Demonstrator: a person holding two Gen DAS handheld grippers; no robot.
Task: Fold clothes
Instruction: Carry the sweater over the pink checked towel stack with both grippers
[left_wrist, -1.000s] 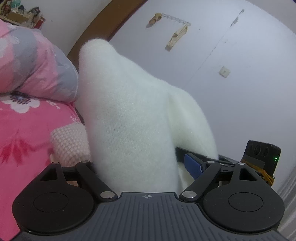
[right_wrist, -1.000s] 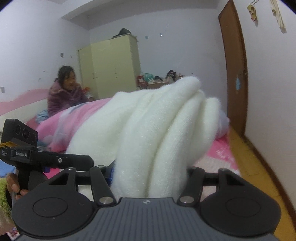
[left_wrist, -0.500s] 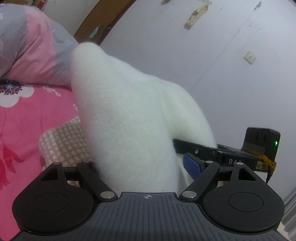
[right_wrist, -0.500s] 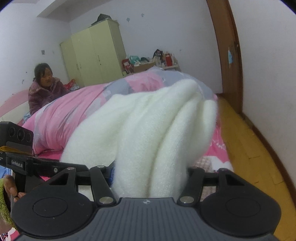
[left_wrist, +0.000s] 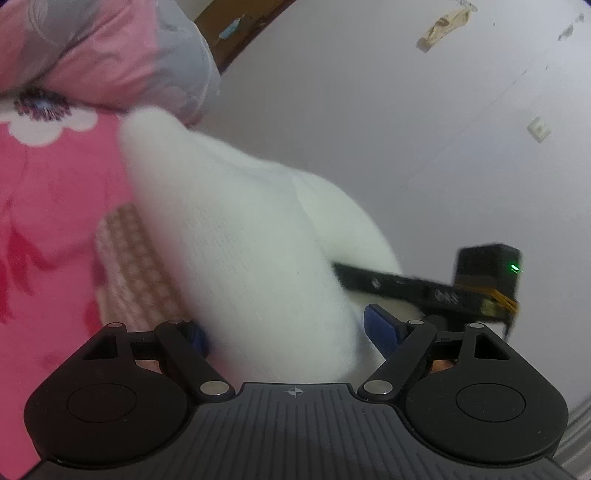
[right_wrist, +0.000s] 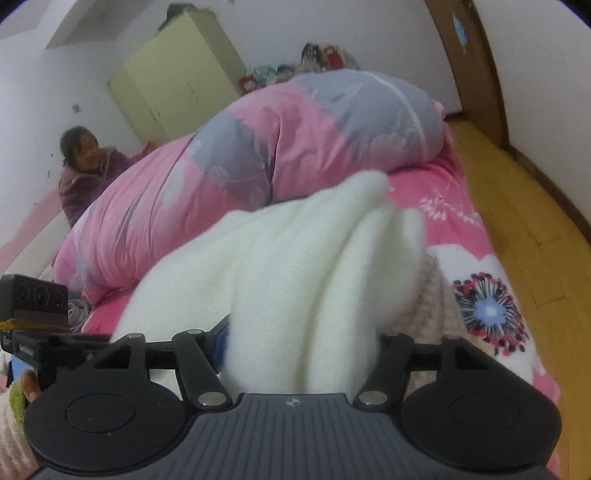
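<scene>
A fluffy white garment (left_wrist: 243, 236) fills the middle of both views. My left gripper (left_wrist: 291, 332) is shut on one edge of it, and the cloth bulges up over the jaws and hides the fingertips. My right gripper (right_wrist: 299, 343) is shut on another bunched part of the white garment (right_wrist: 295, 266), held above the pink bed. The right gripper's body (left_wrist: 480, 288) shows at the right of the left wrist view; the left gripper's body (right_wrist: 33, 310) shows at the left of the right wrist view.
A pink floral bedsheet (right_wrist: 476, 295) lies below. A pink knitted garment (left_wrist: 136, 266) lies on it under the white one. A rolled pink-and-grey quilt (right_wrist: 258, 158) lies behind. A person (right_wrist: 85, 162) sits at far left. A wooden floor (right_wrist: 535, 236) and wall are at right.
Both grippers have tilted and moved down toward the bed with the white garment. The garment's raised edge has dropped lower, and more of the sheet and quilt shows.
</scene>
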